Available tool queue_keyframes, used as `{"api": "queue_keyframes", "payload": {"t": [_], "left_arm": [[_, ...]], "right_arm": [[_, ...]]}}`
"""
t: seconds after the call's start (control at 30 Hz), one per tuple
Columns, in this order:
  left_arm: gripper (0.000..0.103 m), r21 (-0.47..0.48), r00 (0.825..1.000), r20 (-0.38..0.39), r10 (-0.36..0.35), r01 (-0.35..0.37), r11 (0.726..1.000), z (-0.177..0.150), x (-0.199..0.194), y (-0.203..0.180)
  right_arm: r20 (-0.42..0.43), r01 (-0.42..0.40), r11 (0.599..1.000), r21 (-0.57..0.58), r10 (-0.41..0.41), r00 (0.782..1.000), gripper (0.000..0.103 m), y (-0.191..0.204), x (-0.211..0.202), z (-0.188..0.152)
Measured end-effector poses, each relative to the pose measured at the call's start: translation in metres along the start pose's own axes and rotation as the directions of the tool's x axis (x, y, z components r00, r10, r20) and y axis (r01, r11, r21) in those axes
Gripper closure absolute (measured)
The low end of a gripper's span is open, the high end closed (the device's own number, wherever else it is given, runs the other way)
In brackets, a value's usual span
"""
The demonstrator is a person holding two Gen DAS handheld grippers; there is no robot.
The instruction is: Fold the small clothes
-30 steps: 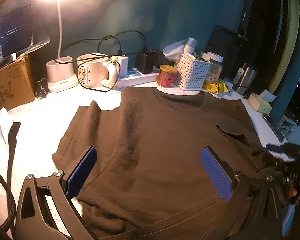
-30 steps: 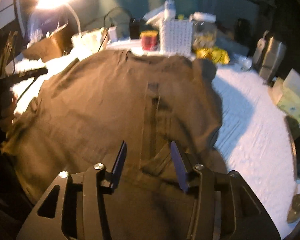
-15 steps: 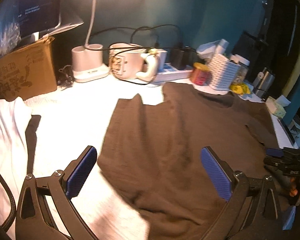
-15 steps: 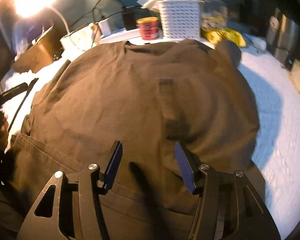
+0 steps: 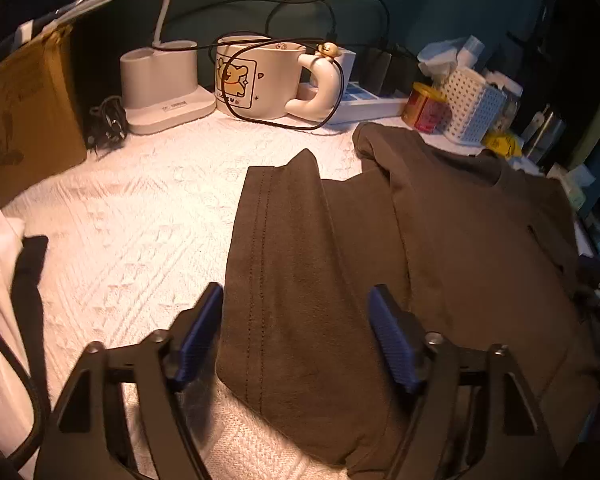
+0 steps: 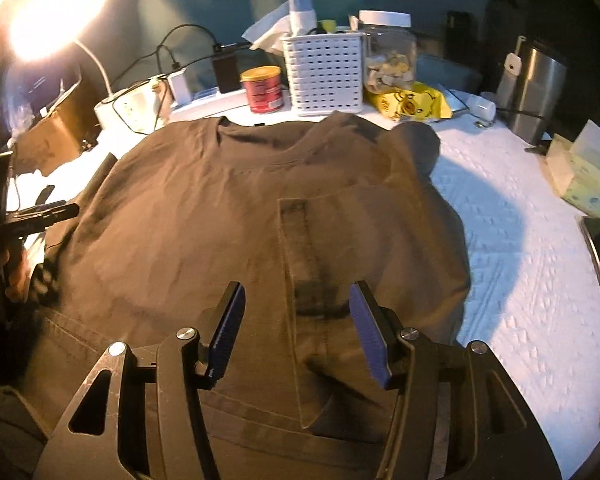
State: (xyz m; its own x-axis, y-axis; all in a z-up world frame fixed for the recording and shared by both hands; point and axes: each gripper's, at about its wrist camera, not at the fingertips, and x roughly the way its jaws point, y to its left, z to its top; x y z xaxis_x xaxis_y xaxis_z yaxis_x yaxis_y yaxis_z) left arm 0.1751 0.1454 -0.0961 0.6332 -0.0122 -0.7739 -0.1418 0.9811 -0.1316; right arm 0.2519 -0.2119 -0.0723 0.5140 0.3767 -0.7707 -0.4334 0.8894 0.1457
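Where the left wrist catches a mug [image 5: 256, 80], seemingly a steel canister [image 6: 536, 84] rightward.

Clutter [image 6: 324, 72] behind, open cloth [image 6: 520, 272] right.

Brown T-shirt [image 6: 228, 216] spread across a white-covered bench [image 6: 516, 264]

The right gripper [image 6: 298, 330] hovers over a folded-in sleeve near the shirt's hem, blue-padded jaws apart, nothing pinched. A white basket [image 6: 324, 74], red can [image 6: 264, 90] and glass jar [image 6: 388, 52] line the bench's far edge.
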Motion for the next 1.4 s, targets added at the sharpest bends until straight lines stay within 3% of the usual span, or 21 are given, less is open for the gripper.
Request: {"api": "queue_keyframes", "payload": {"t": [0.03,0.17,0.2,0.3,0.4,0.47,0.6,0.8,0.93,1.13,1.27,1.4], "left_arm": [[0.047,0.015,1.0,-0.001,0.017,-0.017,1.0,-0.001,0.0,-0.003],[0.093,0.049,0.999,-0.007,0.036,-0.035,0.998,0.0,0.003,-0.008],[0.095,0.039,1.0,-0.009,0.024,-0.024,0.999,0.0,0.002,-0.006],[0.097,-0.02,0.999,0.016,0.03,-0.03,0.999,-0.002,-0.006,0.002],[0.098,-0.07,0.992,0.072,0.101,-0.096,0.993,-0.007,-0.023,0.009],[0.098,-0.121,0.989,0.097,0.112,-0.1,0.988,-0.011,-0.035,0.016],[0.098,-0.145,0.984,0.114,0.138,-0.121,0.982,-0.017,-0.045,0.011],[0.098,-0.145,0.968,0.202,0.146,-0.118,0.982,-0.011,-0.068,-0.01],[0.098,-0.082,0.959,0.253,0.124,-0.106,0.991,-0.002,-0.078,-0.037],[0.098,0.072,0.96,0.27,0.067,-0.09,0.993,0.006,-0.071,-0.09],[0.098,0.166,0.971,0.238,0.031,-0.072,0.984,0.005,-0.057,-0.12],[0.098,0.249,0.987,0.157,-0.017,-0.023,0.968,0.0,-0.031,-0.148]], "right_arm": [[0.0,0.001,1.0,0.001,-0.001,1.0,0.045,0.0,0.0,0.0],[0.007,-0.02,1.0,-0.01,0.021,1.0,0.045,0.004,0.001,0.002],[0.011,-0.028,0.999,-0.015,0.028,1.0,0.045,0.006,0.0,0.002],[0.023,-0.046,0.999,-0.025,0.046,0.999,0.045,0.009,-0.003,0.003],[0.034,-0.05,0.998,-0.027,0.051,0.998,0.045,0.008,-0.008,0.003],[0.041,-0.053,0.998,-0.02,0.054,0.998,0.045,0.005,-0.011,0.002],[0.056,-0.064,0.998,-0.016,0.065,0.996,0.045,0.001,-0.017,0.003],[0.079,-0.099,0.995,-0.034,0.101,0.992,0.045,-0.001,-0.026,0.0],[0.095,-0.113,0.993,-0.024,0.115,0.989,0.045,-0.01,-0.031,-0.004],[0.108,-0.128,0.991,0.028,0.125,0.986,0.045,-0.031,-0.035,-0.016],[0.115,-0.131,0.99,0.061,0.123,0.986,0.045,-0.044,-0.039,-0.024],[0.114,-0.129,0.988,0.084,0.119,0.986,0.045,-0.057,-0.041,-0.031]]}}
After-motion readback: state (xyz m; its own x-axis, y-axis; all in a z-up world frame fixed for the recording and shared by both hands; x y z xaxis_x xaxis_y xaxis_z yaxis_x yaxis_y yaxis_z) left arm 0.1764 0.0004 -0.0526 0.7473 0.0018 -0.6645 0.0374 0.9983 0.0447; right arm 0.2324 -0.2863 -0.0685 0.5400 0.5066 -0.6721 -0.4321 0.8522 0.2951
